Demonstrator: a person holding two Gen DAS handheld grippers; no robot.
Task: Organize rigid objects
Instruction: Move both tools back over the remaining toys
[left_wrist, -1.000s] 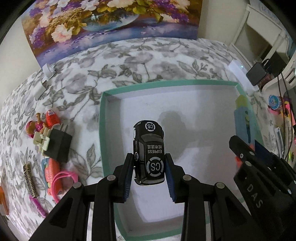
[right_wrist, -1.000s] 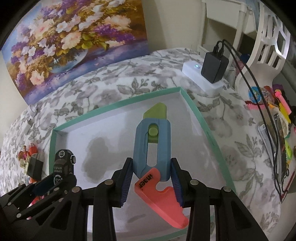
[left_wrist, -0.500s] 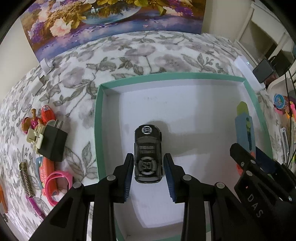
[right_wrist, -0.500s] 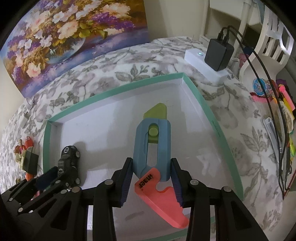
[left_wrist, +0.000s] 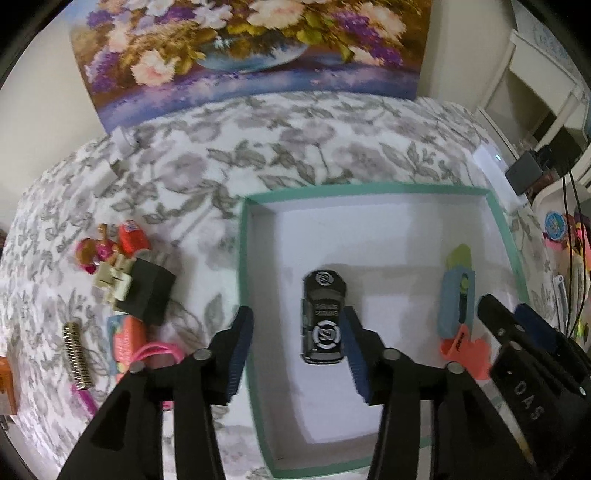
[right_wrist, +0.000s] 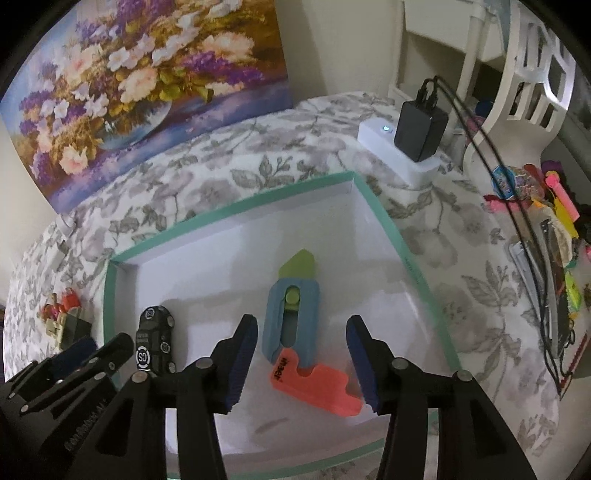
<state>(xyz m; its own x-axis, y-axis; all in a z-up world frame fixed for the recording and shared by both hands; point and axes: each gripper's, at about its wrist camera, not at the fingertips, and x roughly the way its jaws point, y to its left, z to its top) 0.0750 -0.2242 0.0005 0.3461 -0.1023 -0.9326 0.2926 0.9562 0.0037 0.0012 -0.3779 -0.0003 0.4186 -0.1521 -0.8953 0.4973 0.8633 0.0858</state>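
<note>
The placing step is judged to be just finished; the black toy car (left_wrist: 325, 317) and the blue-and-orange toy knife (right_wrist: 299, 332) are both laid flat on the floor of the green-rimmed box (left_wrist: 243, 280), well apart from each other. The jaws of the left gripper (left_wrist: 297, 352) have just been opened, and the car is no longer pressed; the right gripper (right_wrist: 301, 360) has also just been opened, with the knife lying free between its fingers. Next, both grippers are to be lifted straight up, clear of the rim; much open floor is left in the box; the small items (left_wrist: 125, 280) on the cloth wait to the left.
</note>
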